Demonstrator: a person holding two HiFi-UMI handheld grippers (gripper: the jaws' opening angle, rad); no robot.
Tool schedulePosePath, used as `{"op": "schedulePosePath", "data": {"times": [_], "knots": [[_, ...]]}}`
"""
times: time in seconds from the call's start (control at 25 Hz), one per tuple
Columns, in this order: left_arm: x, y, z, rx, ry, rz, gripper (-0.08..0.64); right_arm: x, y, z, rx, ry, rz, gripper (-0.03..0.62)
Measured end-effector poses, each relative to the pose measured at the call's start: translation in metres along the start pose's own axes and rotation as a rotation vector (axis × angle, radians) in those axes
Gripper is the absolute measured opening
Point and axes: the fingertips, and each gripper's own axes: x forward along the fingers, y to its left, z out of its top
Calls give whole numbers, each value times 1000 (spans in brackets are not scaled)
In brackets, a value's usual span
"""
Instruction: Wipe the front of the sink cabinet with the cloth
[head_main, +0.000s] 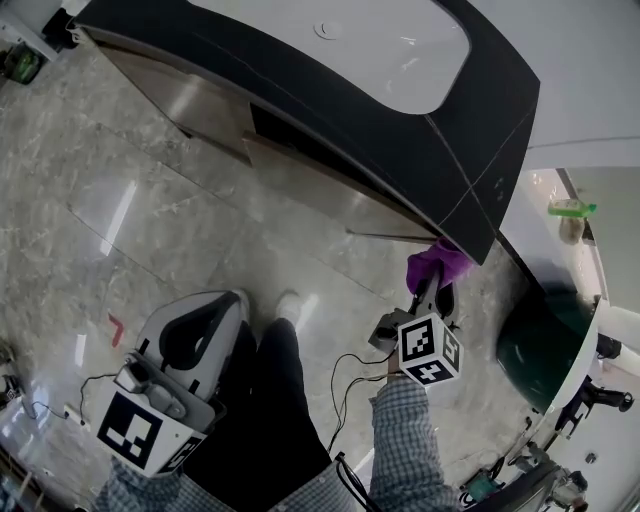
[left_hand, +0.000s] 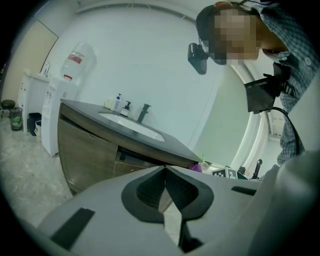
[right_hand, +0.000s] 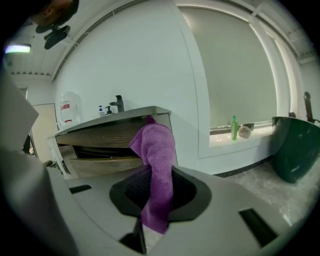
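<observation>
My right gripper (right_hand: 157, 202) is clamped on the purple cloth (right_hand: 156, 150). The cloth stands up from the jaws to the right end of the sink cabinet (right_hand: 105, 136) front, just under the dark countertop (head_main: 480, 150), at three o'clock in the head view. My left gripper (left_hand: 165, 175) has its jaws together with nothing between them. It hangs low at seven o'clock, well apart from the cabinet.

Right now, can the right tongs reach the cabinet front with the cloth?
Probably yes: the right tongs hold the purple cloth close to one end of the cabinet front, and nothing shows between them.
</observation>
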Motion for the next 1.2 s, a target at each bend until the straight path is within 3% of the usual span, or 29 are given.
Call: {"op": "schedulePosePath", "data": {"times": [0.24, 0.68, 0.88, 1.2], "knots": [[0, 7, -11, -18, 8, 19, 11, 16, 21, -3, 20, -19, 24, 77], [-11, 31, -23, -80, 6, 60, 11, 25, 92, -10, -88, 2, 179, 77], [-17, 39, -23, -9, 30, 101, 11, 28, 129, -11, -108, 11, 250, 77], [-32, 63, -17, -23, -22, 157, 11, 35, 181, -18, -93, 49, 329, 77]]}}
